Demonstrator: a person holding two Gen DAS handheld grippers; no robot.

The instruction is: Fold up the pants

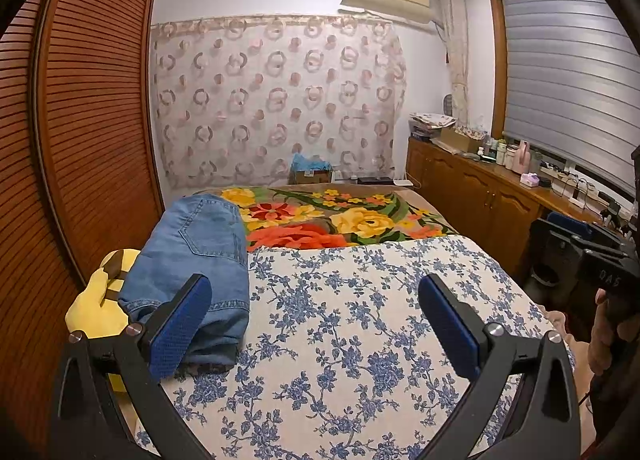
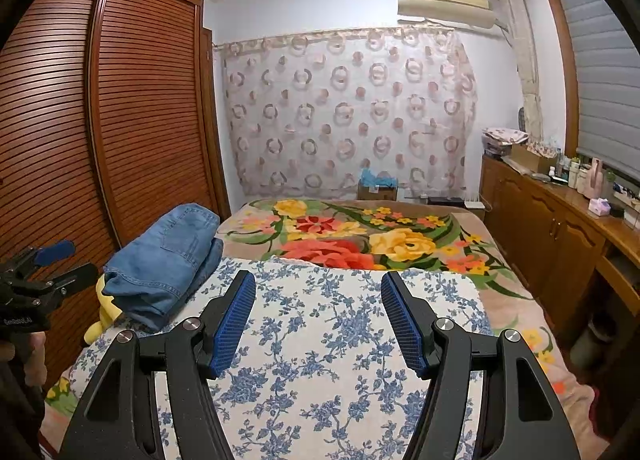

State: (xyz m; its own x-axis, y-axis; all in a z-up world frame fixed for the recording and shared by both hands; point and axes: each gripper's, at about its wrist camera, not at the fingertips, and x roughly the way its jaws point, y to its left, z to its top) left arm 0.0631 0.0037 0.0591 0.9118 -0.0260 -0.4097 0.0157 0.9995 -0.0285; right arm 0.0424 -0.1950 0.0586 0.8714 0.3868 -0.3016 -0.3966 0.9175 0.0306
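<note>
**Folded jeans perched at the bed's left edge, both grippers empty**

The main risk is a slide. The jeans (image 1: 188, 272) lie folded in a thick bundle at the left edge of the blue-flowered cloth (image 1: 360, 320), partly resting on a yellow plush toy (image 1: 96, 308) beside the wardrobe (image 1: 80, 119). That soft, uneven support could let the stack tip toward the wardrobe or spring open if it is nudged from the cloth side. A pinch that catches only the top layer would probably peel the fold apart instead of moving the whole bundle.

The left gripper (image 1: 316, 324) has its jaws spread wide and holds nothing. Its left finger overlaps the near hem of the jeans in the left wrist view, but whether it touches the denim cannot be told. The bundle sits left of the gap between the fingers, not inside it.

The right gripper (image 2: 318, 320) is likewise spread and empty, hovering over the middle of the cloth. From it, the jeans (image 2: 164, 260) lie well apart, toward the cloth's far left corner.

The fold looks essentially finished.
</note>
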